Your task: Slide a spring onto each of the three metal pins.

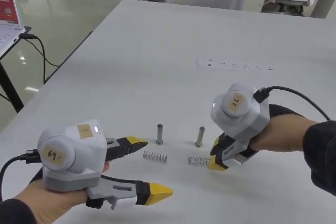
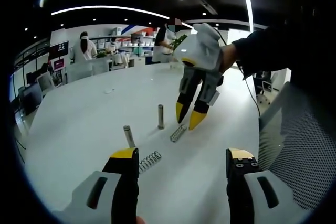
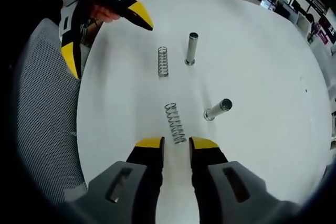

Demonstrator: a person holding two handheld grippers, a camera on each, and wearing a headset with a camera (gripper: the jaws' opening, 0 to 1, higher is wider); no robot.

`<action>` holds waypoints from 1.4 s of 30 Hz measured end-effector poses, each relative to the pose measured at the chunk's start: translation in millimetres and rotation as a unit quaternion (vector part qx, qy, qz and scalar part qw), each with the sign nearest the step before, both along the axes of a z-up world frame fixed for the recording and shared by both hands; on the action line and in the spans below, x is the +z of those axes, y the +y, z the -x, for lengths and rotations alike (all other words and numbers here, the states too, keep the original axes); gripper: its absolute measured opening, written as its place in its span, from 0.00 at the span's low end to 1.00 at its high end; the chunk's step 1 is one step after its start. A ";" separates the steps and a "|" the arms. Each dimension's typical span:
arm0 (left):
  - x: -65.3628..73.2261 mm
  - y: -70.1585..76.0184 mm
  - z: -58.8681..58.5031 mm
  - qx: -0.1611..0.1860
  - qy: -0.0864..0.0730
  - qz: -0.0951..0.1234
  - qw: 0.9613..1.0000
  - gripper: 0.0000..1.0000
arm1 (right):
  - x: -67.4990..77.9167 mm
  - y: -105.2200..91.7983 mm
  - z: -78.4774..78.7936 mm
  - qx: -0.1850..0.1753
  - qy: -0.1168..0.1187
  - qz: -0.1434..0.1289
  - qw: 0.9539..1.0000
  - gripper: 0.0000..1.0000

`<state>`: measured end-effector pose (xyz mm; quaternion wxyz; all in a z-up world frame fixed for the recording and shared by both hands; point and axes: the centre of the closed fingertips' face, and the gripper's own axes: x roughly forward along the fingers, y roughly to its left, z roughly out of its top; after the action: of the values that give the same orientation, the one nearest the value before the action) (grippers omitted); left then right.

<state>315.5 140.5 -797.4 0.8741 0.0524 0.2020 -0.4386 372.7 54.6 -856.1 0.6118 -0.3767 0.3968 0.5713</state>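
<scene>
Hovering low over a white desk [image 1: 157, 51], the right tool [image 1: 214, 153] has its yellow-tipped jaws a narrow gap apart, pinching nothing. One spring [image 1: 198, 160] lies flat just ahead of those tips. In the right gripper view the spring [image 3: 175, 123] reaches with its end into the gap between them, apparently touching neither jaw.

A metal pin [image 1: 200, 136] stands upright just beyond that spring, ahead of the right tool and slightly to its right. A second pin [image 1: 159, 134] stands farther ahead, nearer the left tool [image 1: 149, 167].

The left tool is held with its jaws spread wide and empty. A second spring [image 1: 155, 156] lies flat in front of its opening, between the two tools, near the second pin but apart from it.

Bare desk surface stretches well past both pins to a power strip [image 1: 234, 66], far ahead of both tools. The desk's side edge falls away outboard of the left tool, and the near edge runs close behind both. A mesh chair [image 3: 42, 103] sits below that near edge.
</scene>
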 end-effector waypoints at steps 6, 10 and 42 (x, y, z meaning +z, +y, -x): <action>-0.2 -0.7 1.5 -0.001 0.002 -0.001 1.000 0.65 | -5.5 3.0 0.1 0.008 0.001 0.006 1.000 0.20; -0.3 -1.9 2.5 -0.002 0.002 -0.001 1.000 0.65 | -8.4 4.1 0.6 0.014 0.001 0.010 1.000 0.19; -4.7 -26.7 7.2 -0.047 0.006 -0.002 0.999 0.56 | 19.5 0.3 38.6 0.075 0.013 0.026 0.997 0.13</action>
<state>308.3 113.8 -802.1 0.8513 0.0611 0.2058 -0.4787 334.1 54.9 -836.5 0.5524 -0.4138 0.3901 0.6094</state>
